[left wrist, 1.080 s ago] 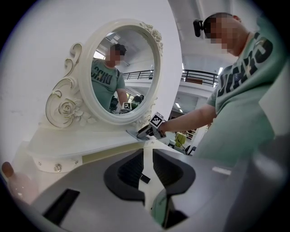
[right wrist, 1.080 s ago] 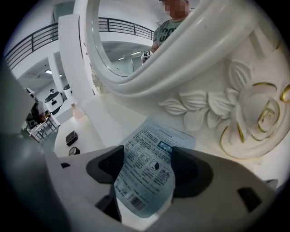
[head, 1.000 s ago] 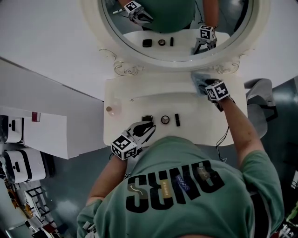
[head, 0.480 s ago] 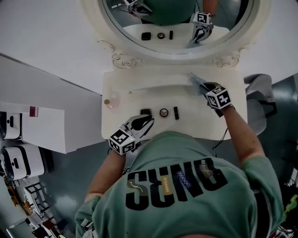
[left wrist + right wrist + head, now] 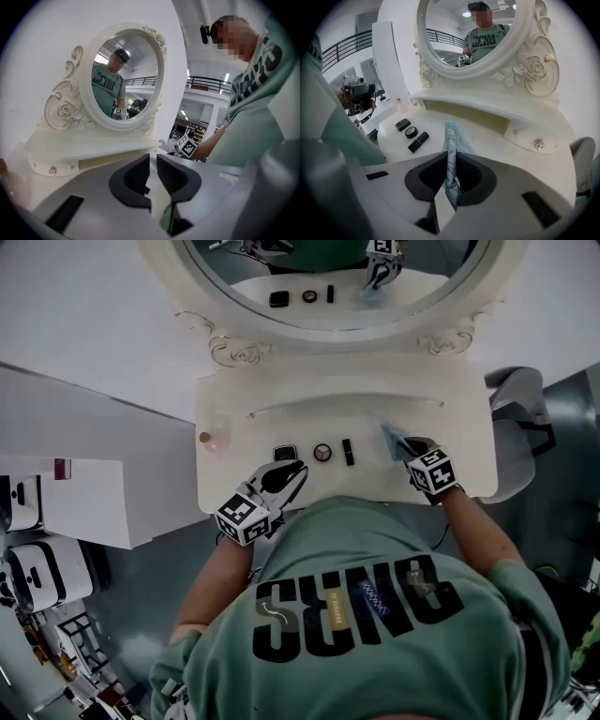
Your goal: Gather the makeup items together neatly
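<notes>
Glossy cream surface under a carved oval mirror, on a grey floor. In a row at the front edge: black square compact, round case, lipstick tube. The right tool pinches a thin blue printed sachet near them; the left tool is closed and empty

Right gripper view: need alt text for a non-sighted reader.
The right gripper is shut on a flat pale-blue packet over a white vanity table. Left of it lie a black compact, a round pot and a lipstick tube; an ornate mirror stands behind.
</notes>
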`<action>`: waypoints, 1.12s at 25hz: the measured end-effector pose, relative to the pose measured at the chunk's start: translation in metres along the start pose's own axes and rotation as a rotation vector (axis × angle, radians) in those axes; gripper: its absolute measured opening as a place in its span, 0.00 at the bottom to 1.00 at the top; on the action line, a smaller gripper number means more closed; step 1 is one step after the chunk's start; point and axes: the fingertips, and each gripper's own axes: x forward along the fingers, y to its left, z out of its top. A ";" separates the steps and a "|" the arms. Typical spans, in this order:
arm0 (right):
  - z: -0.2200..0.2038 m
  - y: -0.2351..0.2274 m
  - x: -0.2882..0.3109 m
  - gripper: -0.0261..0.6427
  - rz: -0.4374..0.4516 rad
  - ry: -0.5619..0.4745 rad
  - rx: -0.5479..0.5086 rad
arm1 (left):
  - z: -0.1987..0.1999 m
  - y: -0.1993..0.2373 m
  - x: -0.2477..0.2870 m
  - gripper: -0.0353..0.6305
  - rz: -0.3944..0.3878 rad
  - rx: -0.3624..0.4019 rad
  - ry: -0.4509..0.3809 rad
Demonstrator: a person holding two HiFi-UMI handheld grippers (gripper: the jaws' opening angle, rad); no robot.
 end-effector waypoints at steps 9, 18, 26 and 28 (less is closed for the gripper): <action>-0.029 -0.004 0.024 0.12 -0.069 0.049 -0.025 | 0.012 0.016 -0.005 0.07 0.060 -0.076 -0.084; -0.044 -0.009 0.033 0.28 -0.093 0.065 -0.085 | 0.008 0.024 -0.015 0.07 0.100 -0.095 -0.092; -0.044 -0.008 0.039 0.47 -0.047 0.081 -0.054 | 0.009 0.024 -0.017 0.07 0.098 -0.098 -0.092; -0.044 -0.004 0.039 0.51 -0.032 0.090 -0.071 | 0.009 0.024 -0.016 0.07 0.097 -0.101 -0.092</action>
